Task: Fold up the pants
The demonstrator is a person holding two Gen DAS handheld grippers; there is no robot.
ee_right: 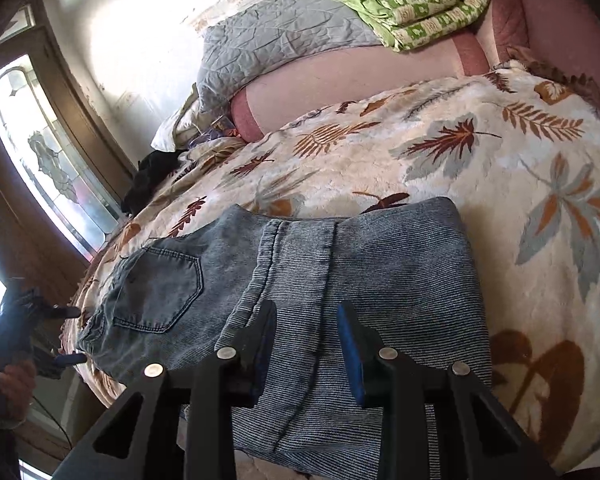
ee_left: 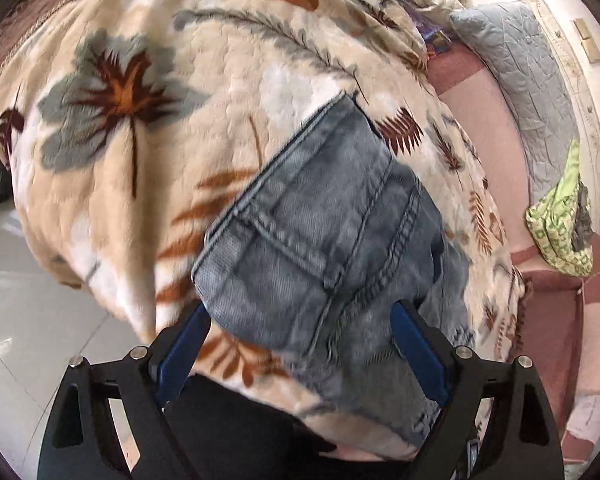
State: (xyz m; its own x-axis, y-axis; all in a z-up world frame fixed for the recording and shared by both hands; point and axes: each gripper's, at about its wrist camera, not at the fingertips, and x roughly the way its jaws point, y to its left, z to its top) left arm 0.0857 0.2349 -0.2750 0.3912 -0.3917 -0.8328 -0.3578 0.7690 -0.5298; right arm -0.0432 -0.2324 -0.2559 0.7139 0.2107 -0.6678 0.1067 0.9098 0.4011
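Blue jeans (ee_left: 320, 220) lie folded on a leaf-print blanket (ee_left: 140, 120). My left gripper (ee_left: 302, 332) is open wide and tilted down over the waistband end, with denim lying between its blue pads (ee_left: 416, 340) and not pressed. In the right wrist view the jeans (ee_right: 400, 264) show a back pocket (ee_right: 160, 288) on the left. My right gripper (ee_right: 308, 320) sits on the near folded end, and a thick fold of denim fills the narrow gap between its pads. The left gripper (ee_right: 70, 336) appears at the far left, held by a hand (ee_right: 8, 380), at the waist edge.
A grey quilted pillow (ee_right: 268, 40) and a green patterned cloth (ee_right: 420, 4) lie at the back on a pink cushion (ee_right: 340, 84). A black garment (ee_right: 148, 180) sits at the blanket's far left edge. Glossy floor tiles (ee_left: 20, 320) lie past the bed's edge.
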